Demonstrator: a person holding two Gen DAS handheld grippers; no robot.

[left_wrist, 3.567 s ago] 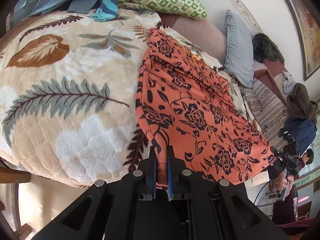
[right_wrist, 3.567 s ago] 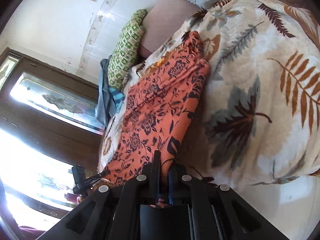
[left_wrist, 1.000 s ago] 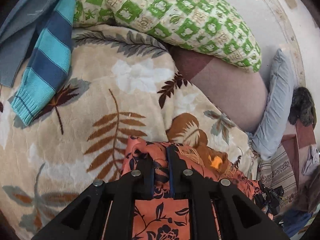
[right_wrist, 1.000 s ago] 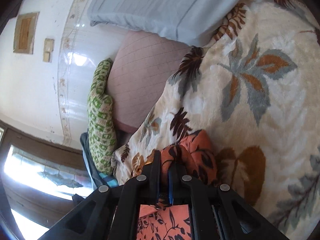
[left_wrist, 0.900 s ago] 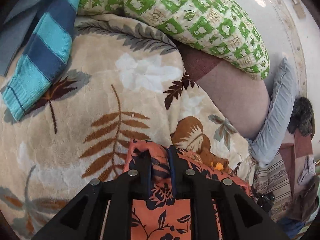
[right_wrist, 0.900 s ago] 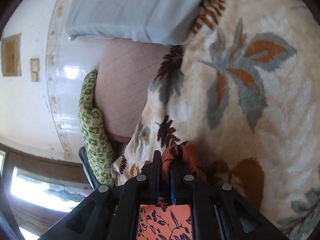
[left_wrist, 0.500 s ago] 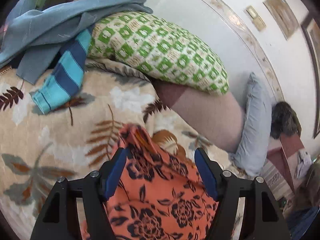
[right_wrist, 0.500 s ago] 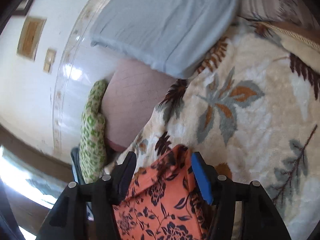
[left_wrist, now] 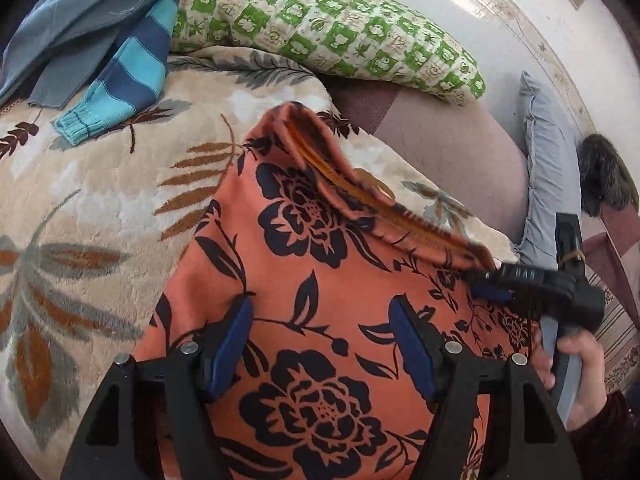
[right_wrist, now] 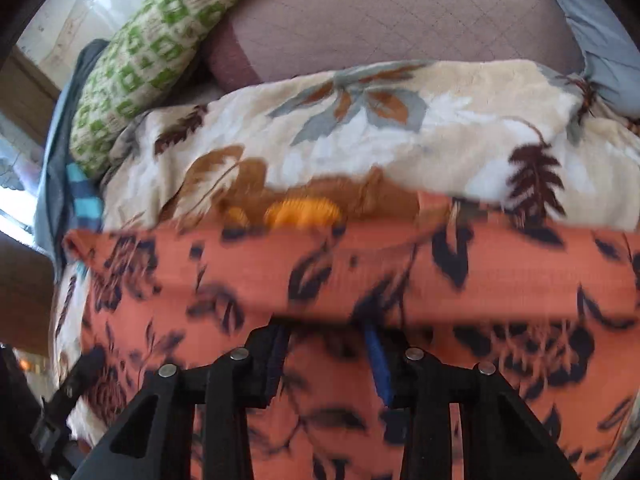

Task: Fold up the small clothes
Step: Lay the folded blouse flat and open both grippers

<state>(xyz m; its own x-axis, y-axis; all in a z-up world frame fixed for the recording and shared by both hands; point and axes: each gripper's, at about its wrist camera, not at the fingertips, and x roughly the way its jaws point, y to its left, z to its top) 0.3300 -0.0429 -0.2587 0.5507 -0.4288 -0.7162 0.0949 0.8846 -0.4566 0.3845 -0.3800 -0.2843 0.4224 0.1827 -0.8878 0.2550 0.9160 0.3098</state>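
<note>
Both your grippers released the orange floral garment [left_wrist: 320, 280] | left gripper [left_wrist: 322, 320] fingers wide, empty | right gripper [right_wrist: 328, 344] fingers narrower, just closing, gripping nothing | garment lies folded on bed blanket [left_wrist: 100, 200] | fold placed, judged.

Bright daylight, fisheye warp, motion blur

We see a bed covered by a cream blanket [left_wrist: 120, 200] printed with brown and grey leaves. On the blanket lies an orange garment [left_wrist: 320, 280] with black flowers, folded over on itself. Near the head lie a green-checked pillow [left_wrist: 320, 28], a mauve cushion [left_wrist: 448, 148] and a grey pillow [left_wrist: 548, 168]. A striped blue sleeve [left_wrist: 128, 76] and a grey-blue cloth [left_wrist: 72, 32] rest at the blanket's far corner, beside the green-checked pillow.
</note>
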